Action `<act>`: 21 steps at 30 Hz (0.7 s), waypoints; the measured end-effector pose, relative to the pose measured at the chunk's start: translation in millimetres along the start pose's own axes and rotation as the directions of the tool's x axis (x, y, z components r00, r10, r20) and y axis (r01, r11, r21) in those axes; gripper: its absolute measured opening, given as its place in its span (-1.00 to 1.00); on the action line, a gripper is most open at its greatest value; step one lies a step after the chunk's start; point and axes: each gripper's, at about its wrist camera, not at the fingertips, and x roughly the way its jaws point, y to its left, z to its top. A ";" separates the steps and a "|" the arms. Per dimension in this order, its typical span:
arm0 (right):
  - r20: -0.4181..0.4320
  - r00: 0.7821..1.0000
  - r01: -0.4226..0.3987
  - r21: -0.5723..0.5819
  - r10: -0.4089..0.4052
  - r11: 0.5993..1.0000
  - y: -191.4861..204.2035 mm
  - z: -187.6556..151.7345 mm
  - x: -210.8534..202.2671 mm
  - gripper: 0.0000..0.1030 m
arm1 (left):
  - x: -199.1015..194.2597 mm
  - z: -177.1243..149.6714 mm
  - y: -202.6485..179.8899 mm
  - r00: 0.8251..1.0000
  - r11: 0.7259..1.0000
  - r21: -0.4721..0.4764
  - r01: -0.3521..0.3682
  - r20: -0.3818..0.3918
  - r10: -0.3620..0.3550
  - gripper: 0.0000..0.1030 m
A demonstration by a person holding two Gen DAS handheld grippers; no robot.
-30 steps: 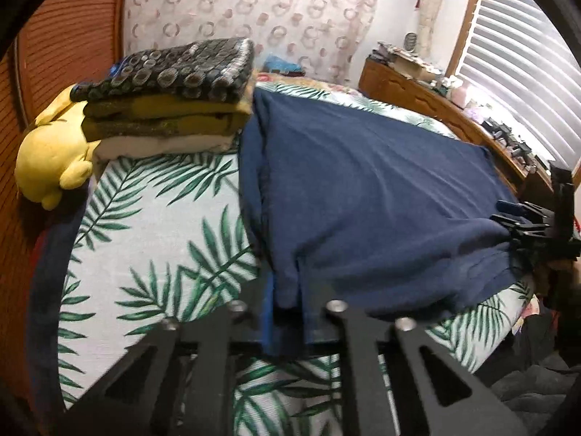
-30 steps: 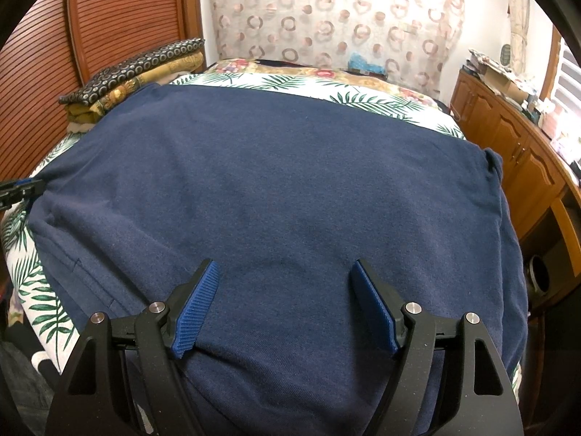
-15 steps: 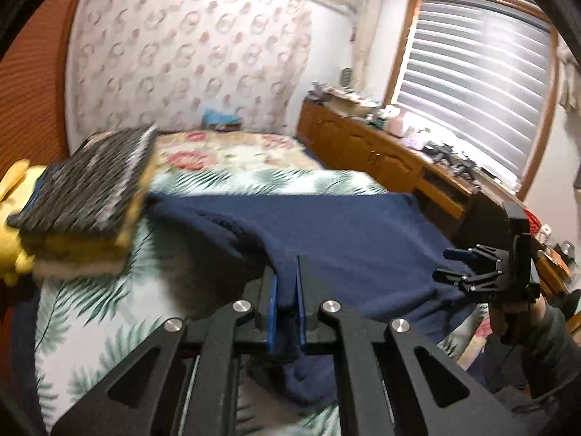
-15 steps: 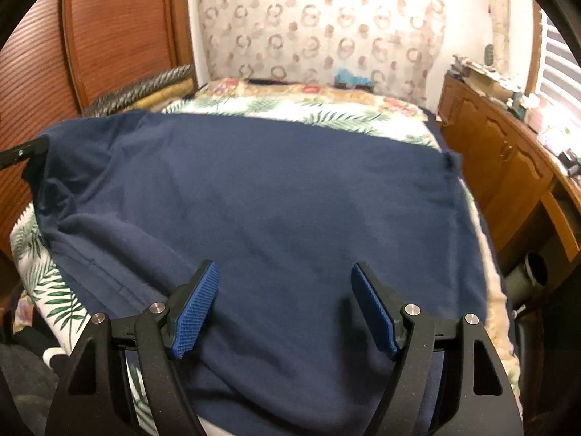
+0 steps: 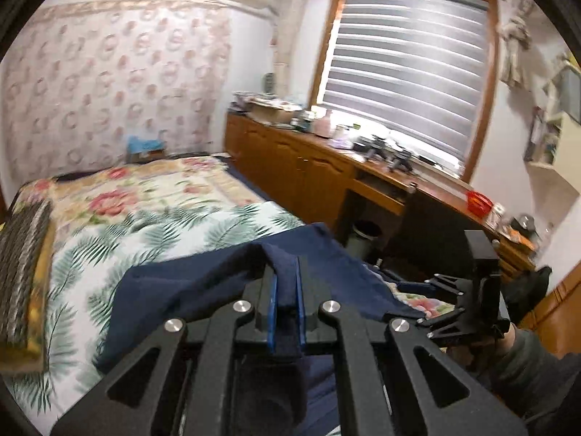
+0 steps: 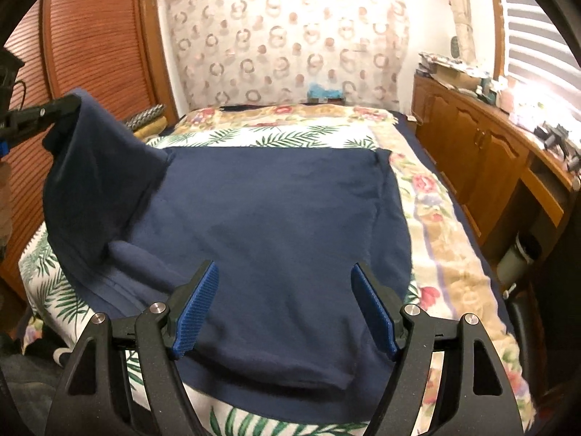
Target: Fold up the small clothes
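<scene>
On the leaf-print bed (image 6: 297,134), the left gripper (image 5: 286,290) clamps the navy garment (image 6: 272,218), lifting its edge; the right gripper (image 6: 285,305) hovers released. Next: carry it across.

garment (image 6: 276,218): navy | bedsheet (image 6: 290,134): white, green palm leaves | wallpaper (image 6: 290,43): pink rings

Navy fleece garment (image 6: 276,218) lay on the leaf-print bedsheet (image 6: 290,134), its left edge raised off the bed. Stack of folded clothes (image 5: 21,276) sat left. Long wooden cabinet (image 6: 483,145) ran along the right.
</scene>
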 end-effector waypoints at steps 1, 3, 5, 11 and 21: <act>0.001 1.000 0.000 0.005 0.000 1.000 0.0 2.8 0.1 0.50 | 4.9 6.1 -8.6 1.000 1.000 0.021 0.007 -0.004 -0.007 -0.90; 0.012 1.000 0.008 0.010 -0.008 1.000 -4.1 1.9 -5.9 0.50 | 10.1 13.4 -21.6 1.000 0.999 0.042 0.026 -0.010 -0.026 -0.90; 0.024 1.000 0.013 0.017 -0.013 1.000 -8.4 2.9 -12.6 0.50 | 18.2 19.2 -32.8 0.999 0.997 0.053 0.051 -0.019 -0.050 -0.90; 0.043 0.999 0.016 0.026 -0.017 1.000 -14.2 3.2 -24.7 0.50 | 44.9 3.6 -47.5 0.995 0.996 0.080 0.048 -0.094 -0.040 -0.81; 0.023 1.000 0.003 0.022 -0.004 1.000 -14.9 4.1 -14.4 0.50 | 34.0 -32.3 -24.8 0.991 0.996 0.075 -0.054 -0.117 0.062 0.10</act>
